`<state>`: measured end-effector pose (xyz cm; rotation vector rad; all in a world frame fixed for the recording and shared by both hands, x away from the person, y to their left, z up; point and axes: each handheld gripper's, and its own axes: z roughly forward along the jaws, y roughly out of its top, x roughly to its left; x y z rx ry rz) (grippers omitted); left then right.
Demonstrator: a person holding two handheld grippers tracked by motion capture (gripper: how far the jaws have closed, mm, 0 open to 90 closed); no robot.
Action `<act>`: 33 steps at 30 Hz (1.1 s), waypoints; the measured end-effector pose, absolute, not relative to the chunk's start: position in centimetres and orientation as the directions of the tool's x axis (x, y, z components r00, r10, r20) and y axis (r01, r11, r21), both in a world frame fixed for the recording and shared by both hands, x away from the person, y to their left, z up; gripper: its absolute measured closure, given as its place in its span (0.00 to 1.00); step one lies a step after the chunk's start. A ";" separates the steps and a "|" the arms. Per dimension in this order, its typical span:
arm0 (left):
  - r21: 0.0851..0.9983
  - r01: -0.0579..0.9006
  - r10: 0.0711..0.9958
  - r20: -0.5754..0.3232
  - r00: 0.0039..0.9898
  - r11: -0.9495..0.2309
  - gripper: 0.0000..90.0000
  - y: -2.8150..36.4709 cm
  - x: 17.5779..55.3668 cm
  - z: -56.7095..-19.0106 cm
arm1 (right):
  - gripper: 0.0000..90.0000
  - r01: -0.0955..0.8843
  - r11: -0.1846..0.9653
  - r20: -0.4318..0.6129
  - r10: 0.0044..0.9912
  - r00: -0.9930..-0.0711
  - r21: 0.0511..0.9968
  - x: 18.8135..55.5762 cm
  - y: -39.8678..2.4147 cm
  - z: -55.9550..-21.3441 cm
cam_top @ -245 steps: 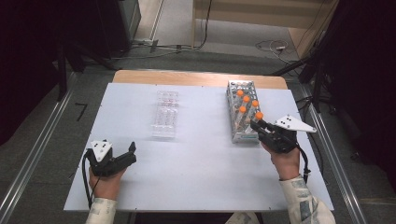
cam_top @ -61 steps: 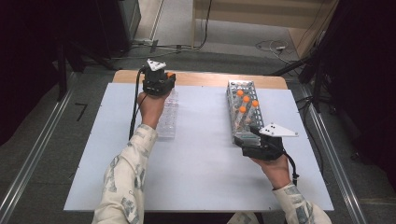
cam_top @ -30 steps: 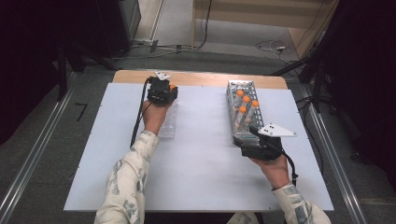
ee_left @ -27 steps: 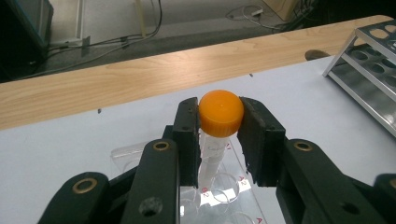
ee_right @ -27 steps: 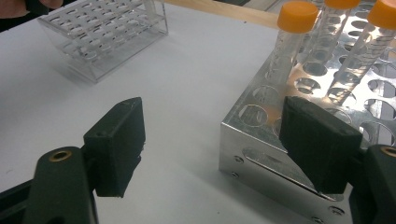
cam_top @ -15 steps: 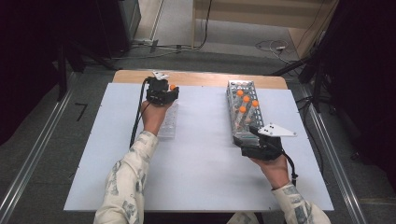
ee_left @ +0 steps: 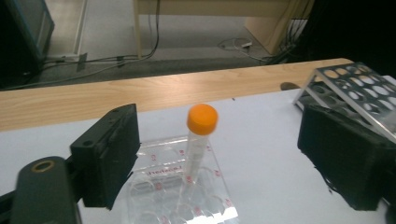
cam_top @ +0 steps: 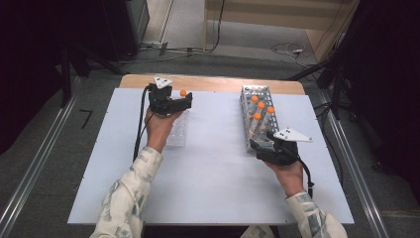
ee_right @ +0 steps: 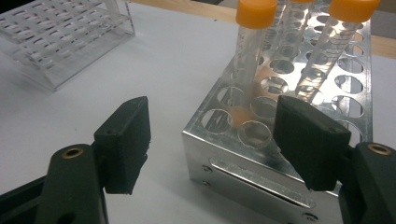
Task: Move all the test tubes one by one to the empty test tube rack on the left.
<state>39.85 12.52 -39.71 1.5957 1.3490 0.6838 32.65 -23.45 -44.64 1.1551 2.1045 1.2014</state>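
A clear tube with an orange cap (ee_left: 201,135) stands upright in the far end of the clear plastic rack (ee_left: 187,196). My left gripper (ee_left: 219,154) is open, its jaws wide on either side of the tube and touching nothing. From above, the left gripper (cam_top: 184,101) hovers over the clear rack (cam_top: 177,131) beside the orange cap (cam_top: 183,92). The metal rack (cam_top: 257,124) holds several orange-capped tubes (cam_top: 261,105). My right gripper (cam_top: 260,145) is open at its near end. Its jaws straddle the corner of the metal rack (ee_right: 261,172), below the tubes (ee_right: 250,42).
A white sheet (cam_top: 213,163) covers the table, and a bare wooden strip (cam_top: 218,83) runs along the far edge. The floor beyond carries cables (cam_top: 198,49). There is open surface between the two racks and in front of them.
The left hand has gone from the near left of the table to the far end of the clear rack. The right gripper shifted from the metal rack's right side to its near end. Little moved in the last second.
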 end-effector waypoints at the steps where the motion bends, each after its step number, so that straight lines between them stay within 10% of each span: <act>1: 0.891 0.454 0.959 -0.134 0.251 0.006 0.12 12.5 39.5 -39.6 | 0.30 0.444 0.269 0.016 0.841 -0.541 0.855 32.8 -23.4 -44.7; 33: 0.916 0.391 0.932 -0.065 0.357 -0.086 0.10 11.0 27.4 -42.3 | 0.49 0.439 0.243 -0.001 0.875 -0.484 0.865 36.9 -22.4 -44.9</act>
